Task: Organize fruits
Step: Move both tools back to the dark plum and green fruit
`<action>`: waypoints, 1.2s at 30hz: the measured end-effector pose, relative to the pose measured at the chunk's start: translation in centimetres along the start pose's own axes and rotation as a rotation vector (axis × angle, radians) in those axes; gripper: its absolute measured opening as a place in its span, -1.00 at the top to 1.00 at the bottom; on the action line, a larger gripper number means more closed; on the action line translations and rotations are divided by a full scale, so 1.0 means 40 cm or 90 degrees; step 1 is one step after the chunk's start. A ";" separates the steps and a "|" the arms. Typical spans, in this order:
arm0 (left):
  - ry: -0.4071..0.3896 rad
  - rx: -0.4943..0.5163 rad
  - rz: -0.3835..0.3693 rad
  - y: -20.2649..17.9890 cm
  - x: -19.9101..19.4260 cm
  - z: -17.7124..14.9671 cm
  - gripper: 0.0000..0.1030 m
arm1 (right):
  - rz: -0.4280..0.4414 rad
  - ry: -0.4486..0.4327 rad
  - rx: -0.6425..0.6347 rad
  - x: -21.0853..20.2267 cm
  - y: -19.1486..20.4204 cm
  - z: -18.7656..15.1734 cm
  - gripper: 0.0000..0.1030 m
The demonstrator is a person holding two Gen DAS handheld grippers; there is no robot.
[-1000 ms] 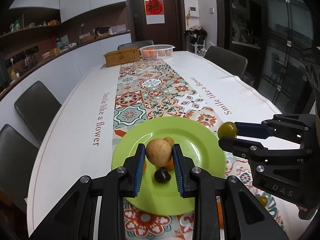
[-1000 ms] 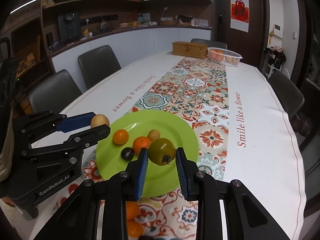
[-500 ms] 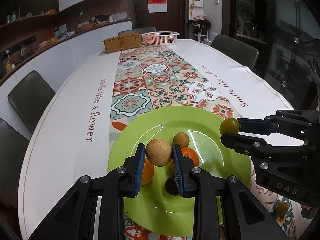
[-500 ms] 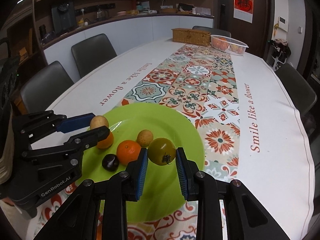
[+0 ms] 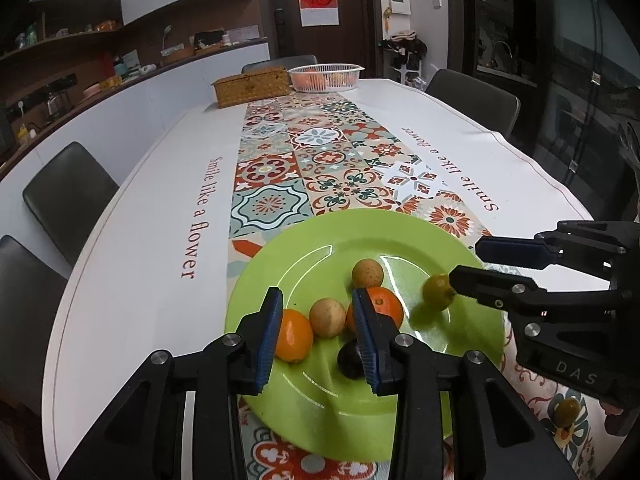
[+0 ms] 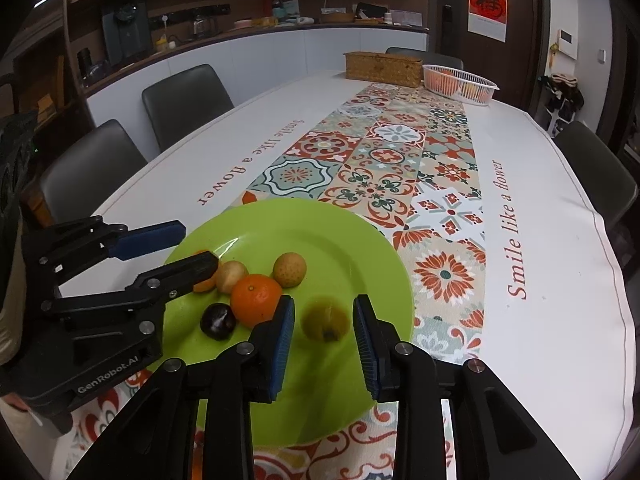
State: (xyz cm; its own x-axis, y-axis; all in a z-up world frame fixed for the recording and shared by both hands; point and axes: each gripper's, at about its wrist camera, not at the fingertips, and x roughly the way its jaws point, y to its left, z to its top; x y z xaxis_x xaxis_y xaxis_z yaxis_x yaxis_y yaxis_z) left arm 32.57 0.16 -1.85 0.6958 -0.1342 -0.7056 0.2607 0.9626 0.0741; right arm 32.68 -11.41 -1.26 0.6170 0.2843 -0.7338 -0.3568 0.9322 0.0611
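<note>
A: What's nearest the cameras?

B: The left gripper (image 5: 318, 336) with its fingers apart, holding nothing. A tan round fruit (image 5: 327, 317) lies on the green plate (image 5: 304, 412) in the gap between them, and an orange (image 5: 294, 335) sits at its 8 o'clock against the left pad.

A: And the right gripper (image 6: 323, 338)?

B: Also spread wide. The yellow-green tomato (image 6: 324, 322) sits blurred between its fingers, stem scar facing the camera; it is round, with no clear long axis.

A: The other fruit?

B: On the plate a dark plum (image 6: 217, 321) is at 9 o'clock from the tomato, a mandarin (image 6: 256, 300) at 10, and a second tan fruit (image 6: 289, 269) at 11.

A: The surface?

B: A white tablecloth (image 6: 560, 240) printed "Smile like a flower", with a tile-pattern runner (image 6: 384, 176) down the middle.

A: Farther off?

B: At 12 o'clock a wicker box (image 6: 383, 69) and a white basket (image 6: 460, 84) of oranges; grey chairs (image 6: 184, 100), a counter, and a dark door with a red poster (image 6: 487, 4).
</note>
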 end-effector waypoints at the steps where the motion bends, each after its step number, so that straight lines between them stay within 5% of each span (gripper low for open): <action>1: -0.002 -0.002 0.001 0.000 -0.012 -0.003 0.31 | -0.001 -0.004 0.000 -0.008 0.000 -0.002 0.39; 21: -0.069 -0.009 0.012 -0.103 -0.317 -0.049 -0.27 | -0.003 -0.089 0.004 -0.287 0.023 -0.081 0.13; 36: -0.043 0.005 -0.010 -0.224 -0.370 -0.132 -0.31 | 0.000 -0.065 0.028 -0.371 -0.013 -0.223 0.13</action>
State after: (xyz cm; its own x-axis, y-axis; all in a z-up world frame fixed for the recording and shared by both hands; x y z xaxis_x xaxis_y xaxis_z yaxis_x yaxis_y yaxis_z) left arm 16.40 -5.22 4.20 0.7346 -0.1652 -0.6580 0.2773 0.9583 0.0689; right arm 17.44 -18.12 3.56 0.6856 0.3038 -0.6615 -0.3269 0.9405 0.0931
